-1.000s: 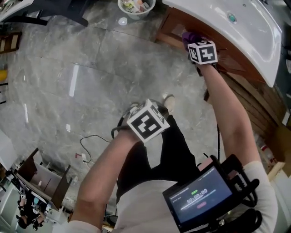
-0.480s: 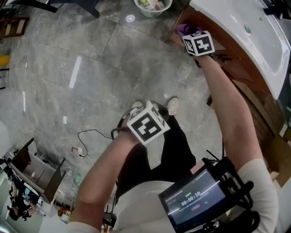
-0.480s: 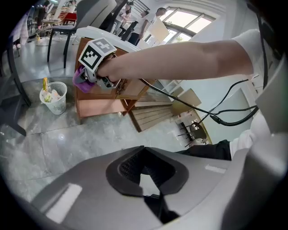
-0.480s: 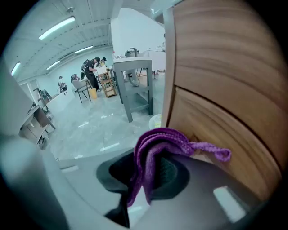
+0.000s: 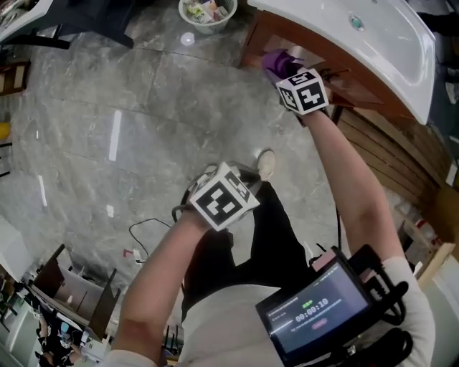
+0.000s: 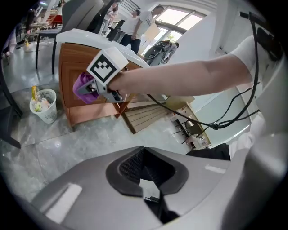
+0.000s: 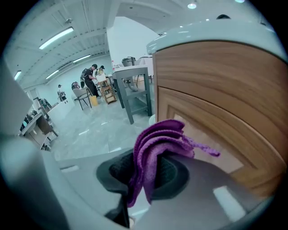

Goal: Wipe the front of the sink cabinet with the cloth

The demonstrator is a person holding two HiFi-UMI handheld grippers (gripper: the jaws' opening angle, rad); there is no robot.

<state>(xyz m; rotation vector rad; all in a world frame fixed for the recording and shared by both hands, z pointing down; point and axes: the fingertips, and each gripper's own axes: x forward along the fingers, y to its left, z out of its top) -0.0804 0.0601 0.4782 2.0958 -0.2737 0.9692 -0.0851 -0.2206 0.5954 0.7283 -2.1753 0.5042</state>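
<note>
Compared with a second ago, the right gripper (image 7: 144,173) has moved along the cabinet (image 7: 216,90) towards its end corner, the one near the bin (image 5: 206,13). The left gripper (image 6: 144,173) stays low beside the person's leg, its marker cube facing up as before.

The right jaws are clenched on the cloth (image 7: 155,148). It is purple and bunched into several upright folds that rise out from between the pads, with one loose thread trailing off to the right of the jaws. Seen from the left gripper view, the cloth sits against the wooden front of the cabinet, just under the white sink (image 5: 373,36). The left jaws are drawn together with nothing between them.

Ahead of the right jaws and to their right stands the cabinet front, a flat brown panel with a raised frame edge running across it at a slant. Above the jaws the sink's rim overhangs the wood. To the left of the jaws the cabinet ends at a vertical corner, and beyond it lies open grey floor (image 5: 107,107), with a grey table (image 7: 132,85) well apart. To the right of the cabinet in the head view, a slatted wooden panel (image 5: 387,158) runs on under the sink.
</note>
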